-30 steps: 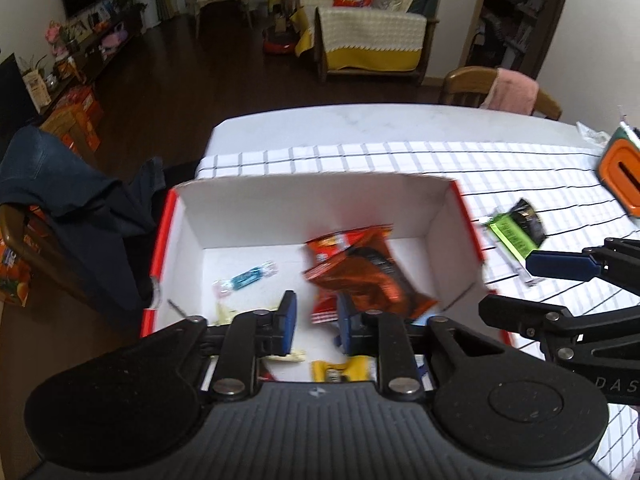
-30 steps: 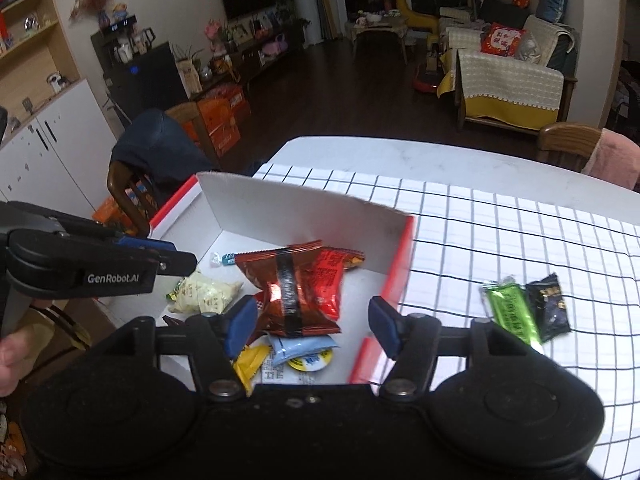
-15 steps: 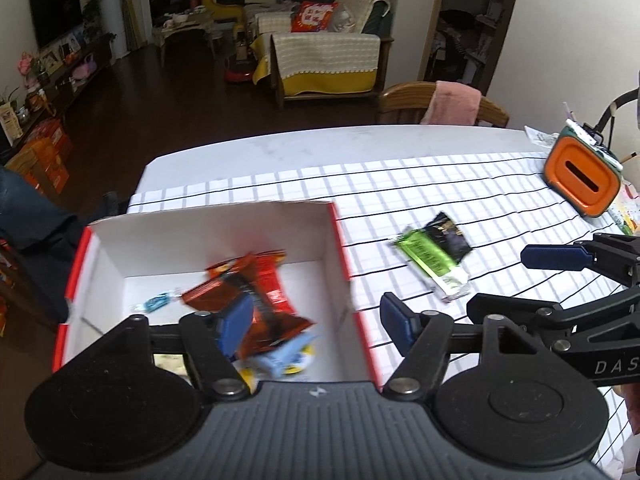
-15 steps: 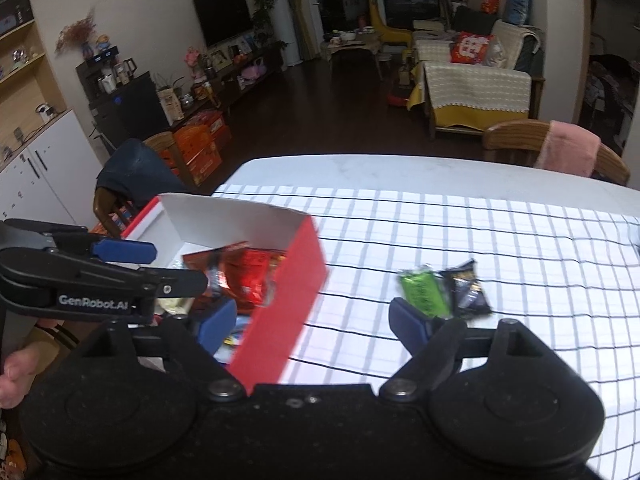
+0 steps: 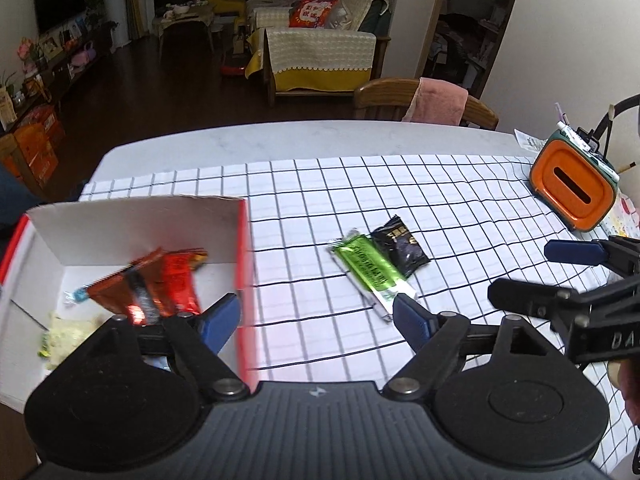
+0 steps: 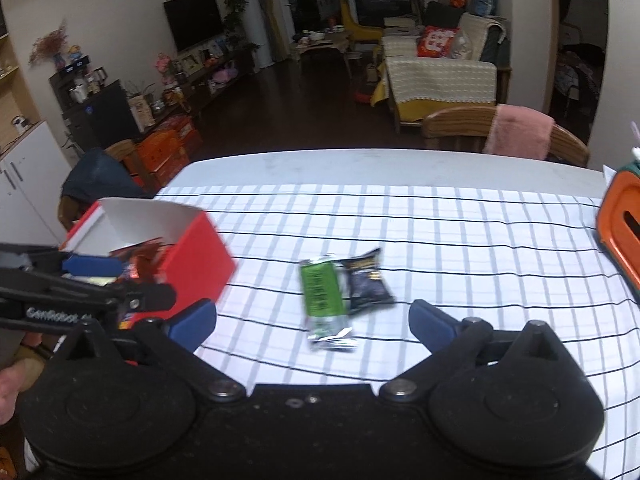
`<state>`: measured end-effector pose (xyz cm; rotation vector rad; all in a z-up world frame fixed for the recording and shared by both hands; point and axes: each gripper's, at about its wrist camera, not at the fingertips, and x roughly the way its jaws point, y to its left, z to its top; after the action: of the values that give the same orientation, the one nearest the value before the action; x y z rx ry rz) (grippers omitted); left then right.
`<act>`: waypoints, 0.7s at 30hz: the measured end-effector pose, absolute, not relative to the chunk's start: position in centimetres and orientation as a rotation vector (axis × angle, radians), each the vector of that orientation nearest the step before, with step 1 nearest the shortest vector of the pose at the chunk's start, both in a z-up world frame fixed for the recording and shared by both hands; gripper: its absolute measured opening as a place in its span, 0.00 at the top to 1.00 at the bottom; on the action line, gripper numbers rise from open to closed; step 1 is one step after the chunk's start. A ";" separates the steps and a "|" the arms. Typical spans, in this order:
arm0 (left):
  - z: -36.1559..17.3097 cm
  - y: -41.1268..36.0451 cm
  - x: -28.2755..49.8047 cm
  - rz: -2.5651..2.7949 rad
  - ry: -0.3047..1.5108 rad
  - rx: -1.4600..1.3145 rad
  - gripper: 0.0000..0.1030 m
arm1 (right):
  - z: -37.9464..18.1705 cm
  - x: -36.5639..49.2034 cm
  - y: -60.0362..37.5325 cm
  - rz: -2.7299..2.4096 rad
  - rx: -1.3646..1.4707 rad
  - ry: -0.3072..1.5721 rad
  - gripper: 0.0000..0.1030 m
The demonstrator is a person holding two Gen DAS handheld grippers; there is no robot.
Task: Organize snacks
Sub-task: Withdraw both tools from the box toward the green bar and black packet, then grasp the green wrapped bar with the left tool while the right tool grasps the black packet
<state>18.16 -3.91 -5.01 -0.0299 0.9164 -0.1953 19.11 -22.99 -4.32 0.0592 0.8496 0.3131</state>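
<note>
In the left wrist view, our left gripper point(image 5: 316, 314) is spread wide and holds nothing; one blue pad hangs over the red wall of the box point(image 5: 244, 248) and the other is just beside the near end of the green packet point(image 5: 370, 266). The red box has a white inside, and in it we see an orange-red snack bag point(image 5: 154, 282), a small blue wrapped candy point(image 5: 76, 294) and a pale yellowish packet point(image 5: 66, 330), so we judge that this is the place where the snacks are collected. The green packet and the black packet point(image 5: 400, 246) lie touching each other on the checked tablecloth point(image 5: 460, 208), outside the box, so they remain to be sorted. At the right edge we see the right gripper point(image 5: 524, 274), with the letters "DA" on its body, and an orange container with a slot point(image 5: 572, 186) stands well apart. In the right wrist view, our right gripper point(image 6: 312, 316) is also fully open and empty, and the green packet point(image 6: 322, 296) lies between its pads, a little ahead; we think it is aimed there for the next pick. The print on both packets is too blurred to read. On the left gripper point(image 6: 116, 284) we can read "GenRobot".
</note>
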 end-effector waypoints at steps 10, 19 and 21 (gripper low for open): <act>-8.2 -9.1 20.7 -0.147 0.960 -0.020 0.19 | -6.9 23.8 -27.3 0.287 0.047 0.896 0.00; -12.0 -12.2 23.8 -0.116 1.043 -0.016 0.19 | -10.2 27.9 -27.8 0.316 0.032 0.965 0.01; -12.8 -12.8 24.4 -0.116 1.062 -0.006 0.19 | -11.1 28.7 -27.6 0.321 0.020 0.981 0.02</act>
<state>24.35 -12.82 -12.84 -0.0056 1.0621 -0.1162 28.75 -27.64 -11.09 0.0200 0.9808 0.3206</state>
